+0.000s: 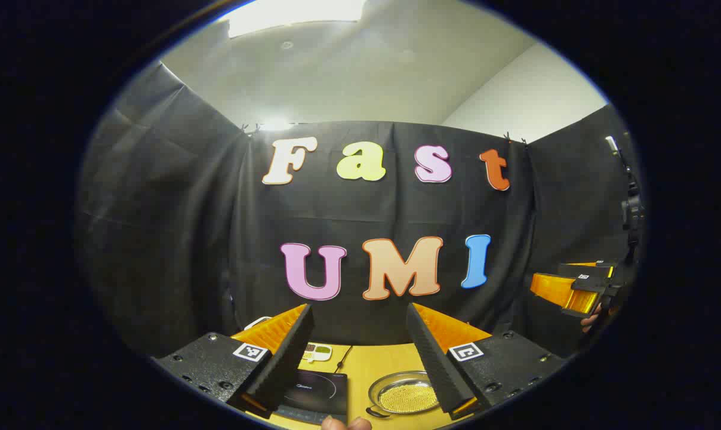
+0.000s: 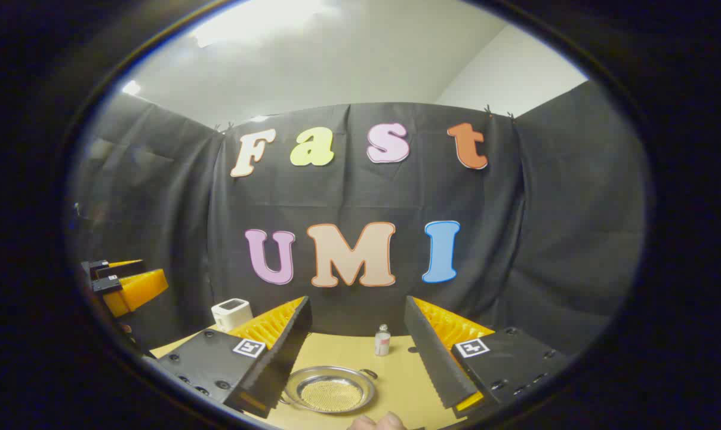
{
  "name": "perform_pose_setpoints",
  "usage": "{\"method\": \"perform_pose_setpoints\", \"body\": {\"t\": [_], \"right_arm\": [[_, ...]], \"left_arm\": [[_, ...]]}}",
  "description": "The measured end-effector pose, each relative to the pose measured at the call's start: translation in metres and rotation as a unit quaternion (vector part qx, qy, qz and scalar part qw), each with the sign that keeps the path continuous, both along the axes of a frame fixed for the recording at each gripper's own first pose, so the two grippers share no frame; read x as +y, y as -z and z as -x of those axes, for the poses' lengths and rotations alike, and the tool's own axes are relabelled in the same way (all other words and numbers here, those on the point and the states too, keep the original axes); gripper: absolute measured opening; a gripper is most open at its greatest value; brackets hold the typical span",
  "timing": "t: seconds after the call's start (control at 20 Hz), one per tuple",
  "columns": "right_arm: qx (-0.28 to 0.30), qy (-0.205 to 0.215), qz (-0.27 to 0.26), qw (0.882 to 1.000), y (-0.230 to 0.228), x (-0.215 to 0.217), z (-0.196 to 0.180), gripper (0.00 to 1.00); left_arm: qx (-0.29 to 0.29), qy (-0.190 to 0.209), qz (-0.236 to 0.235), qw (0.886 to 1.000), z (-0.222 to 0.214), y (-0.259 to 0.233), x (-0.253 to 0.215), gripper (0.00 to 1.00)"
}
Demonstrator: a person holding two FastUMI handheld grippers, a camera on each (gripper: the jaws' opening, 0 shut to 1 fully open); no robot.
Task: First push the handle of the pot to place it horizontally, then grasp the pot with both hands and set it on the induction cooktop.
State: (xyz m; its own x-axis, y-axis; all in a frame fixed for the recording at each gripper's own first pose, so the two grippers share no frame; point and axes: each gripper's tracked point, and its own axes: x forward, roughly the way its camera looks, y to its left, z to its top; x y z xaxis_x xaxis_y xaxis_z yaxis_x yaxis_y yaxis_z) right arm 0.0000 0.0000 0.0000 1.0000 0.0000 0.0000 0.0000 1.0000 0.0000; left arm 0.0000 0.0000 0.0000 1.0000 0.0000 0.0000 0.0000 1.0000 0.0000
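A shallow silver pot (image 1: 403, 394) with a fine mesh bottom sits on the yellow table (image 1: 375, 358), just right of the black induction cooktop (image 1: 313, 393). A small loop handle (image 1: 375, 411) sticks out at the pot's near left. My left gripper (image 1: 359, 307) is held high above both, open, nothing between its fingers. In the right gripper view the pot (image 2: 329, 389) lies low between the fingers of my right gripper (image 2: 357, 298), which is also open and well above it. Each gripper shows off to the side in the other's view, the right gripper (image 1: 575, 289) and the left gripper (image 2: 128, 283).
A small white bottle (image 2: 382, 340) stands behind the pot. A white box-like device (image 2: 231, 313) sits at the table's back left. A small white tray with coloured cells (image 1: 317, 352) and a cable lie behind the cooktop. Fingers of a hand (image 1: 345, 424) show at the bottom edge.
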Motion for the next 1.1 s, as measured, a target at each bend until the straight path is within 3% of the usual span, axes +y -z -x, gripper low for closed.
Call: {"method": "perform_pose_setpoints", "body": {"t": [0.05,0.35,0.95,1.1], "right_arm": [[0.004,-0.001,-0.004,1.0,0.003,-0.003,-0.001,0.99],[0.002,-0.001,0.0,1.0,0.002,-0.013,0.004,0.98],[0.002,-0.01,-0.002,1.0,0.004,-0.019,0.01,0.99],[-0.002,0.01,0.011,1.0,0.004,-0.035,0.012,0.59]], "left_arm": [[0.005,0.002,0.004,1.0,-0.001,0.001,-0.005,0.92],[0.002,0.002,-0.011,1.0,0.004,-0.002,-0.01,0.95],[0.003,0.003,-0.015,1.0,0.013,-0.005,-0.024,0.92],[0.005,0.002,-0.017,1.0,0.013,-0.004,-0.029,0.95]]}}
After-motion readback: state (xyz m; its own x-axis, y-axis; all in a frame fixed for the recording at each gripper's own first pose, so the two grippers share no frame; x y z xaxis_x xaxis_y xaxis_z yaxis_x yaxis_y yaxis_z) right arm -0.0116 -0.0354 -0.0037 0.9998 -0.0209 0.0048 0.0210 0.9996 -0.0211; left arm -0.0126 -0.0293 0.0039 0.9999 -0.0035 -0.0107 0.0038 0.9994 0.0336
